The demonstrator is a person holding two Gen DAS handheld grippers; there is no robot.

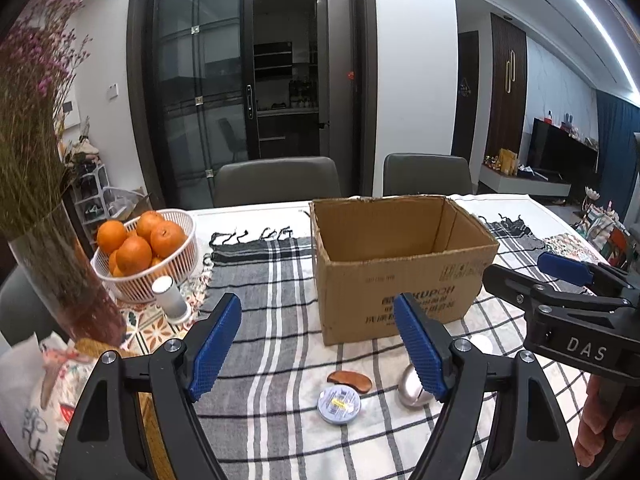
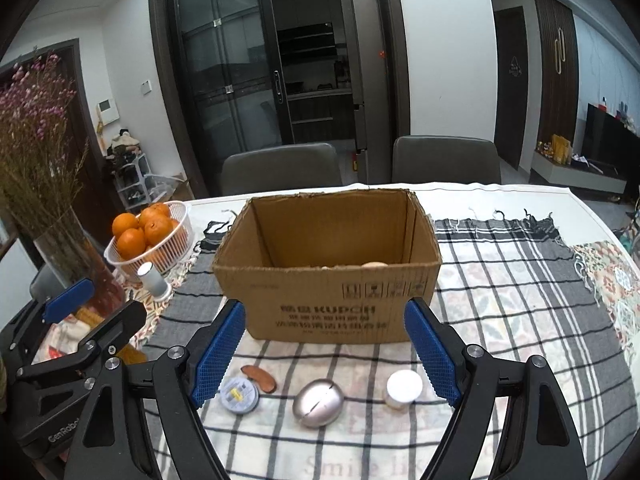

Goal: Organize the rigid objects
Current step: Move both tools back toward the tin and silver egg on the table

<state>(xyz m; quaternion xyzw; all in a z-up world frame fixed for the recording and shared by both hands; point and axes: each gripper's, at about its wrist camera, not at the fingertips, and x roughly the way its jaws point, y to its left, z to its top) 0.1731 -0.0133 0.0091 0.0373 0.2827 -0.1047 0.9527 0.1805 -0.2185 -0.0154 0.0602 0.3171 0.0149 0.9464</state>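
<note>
At the table's left edge stand a glass vase of dried flowers [image 2: 60, 252], a white basket of oranges [image 2: 154, 236] and a small white cylinder [image 2: 154, 280]. My left gripper [image 1: 320, 348] hangs over the checked cloth [image 2: 500, 280] with its jaws wide apart and nothing between them.

Along the near edge of the cloth lies a row, left to right. First comes a round blue-grey tin [image 2: 239, 395], lying flat. Just behind it is a brown curved piece [image 2: 260, 378], its long axis running left to right and slanting a little toward me. Then a silver egg-shaped thing [image 2: 318, 402] lies on its side, and last a short white-capped jar [image 2: 403, 389] stands upright.

Behind the row, mid-table, sits the open cardboard box [image 2: 328, 276], its long side facing me. My right gripper [image 2: 326, 350] hangs above the row, jaws spread, holding nothing.

Only the right wrist view shows pale rounded things low inside the box and the whole jar; in the left wrist view my right finger covers most of that jar.
</note>
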